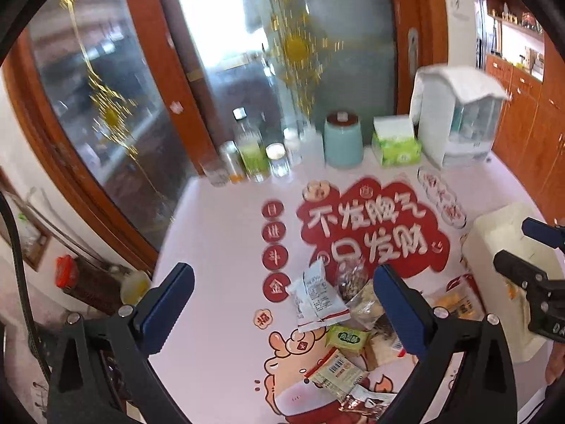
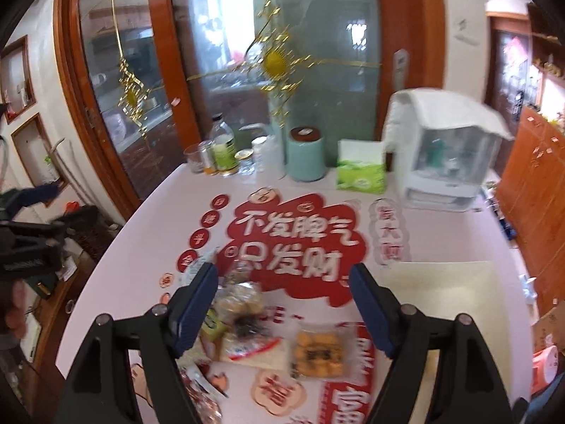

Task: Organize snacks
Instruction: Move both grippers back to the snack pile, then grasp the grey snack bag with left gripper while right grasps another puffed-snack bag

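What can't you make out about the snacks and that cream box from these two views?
- Left wrist view: the snack pile is partly covered by the left tool's finger; the lowest packets run off the bottom edge.
- Right wrist view: the packets' labels are blurred and unreadable.
- Both views: the inside of the cream box is not visible.

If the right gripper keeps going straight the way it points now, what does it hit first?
Most likely the clear packet of yellow snacks lying between the open right gripper fingers, or the tablecloth just beyond it; depth is unclear.

Motion blur is smearing the heap of small plastic-wrapped snack packets (image 2: pixel 243 321); the blue-padded right gripper finger (image 2: pixel 196 312) is hiding its left edge.
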Demonstrator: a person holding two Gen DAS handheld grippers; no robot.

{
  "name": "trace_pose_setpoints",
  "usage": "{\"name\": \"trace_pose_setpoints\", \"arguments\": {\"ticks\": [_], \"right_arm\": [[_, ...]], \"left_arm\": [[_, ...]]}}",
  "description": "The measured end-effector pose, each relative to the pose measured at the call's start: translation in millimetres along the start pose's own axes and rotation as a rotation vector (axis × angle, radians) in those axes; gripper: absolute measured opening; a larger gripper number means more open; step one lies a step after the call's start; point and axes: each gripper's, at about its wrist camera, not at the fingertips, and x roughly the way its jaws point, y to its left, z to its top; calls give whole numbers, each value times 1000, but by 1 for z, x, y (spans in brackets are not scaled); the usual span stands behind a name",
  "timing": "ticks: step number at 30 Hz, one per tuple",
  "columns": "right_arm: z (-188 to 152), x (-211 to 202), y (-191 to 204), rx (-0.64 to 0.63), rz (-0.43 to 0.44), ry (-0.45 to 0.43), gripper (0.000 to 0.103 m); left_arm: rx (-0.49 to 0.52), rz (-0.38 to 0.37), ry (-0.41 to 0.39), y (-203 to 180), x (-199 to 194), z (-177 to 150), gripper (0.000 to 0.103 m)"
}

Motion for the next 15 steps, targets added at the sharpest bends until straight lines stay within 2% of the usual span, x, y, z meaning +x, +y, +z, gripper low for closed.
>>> {"name": "trace_pose_setpoints", "arguments": {"ticks": [6,11,15], "right_arm": [[-6,95,23,-11,58,172,78],[-27,165,34,-8,102,298,78],[-41,206,45,-34,130,378,78]], "left_arm": [[33,-64,145,3,106,-9,101],[36,-147,273,-6,176,-29,101],[9,-205,361,-11,216,-42,100]]}}
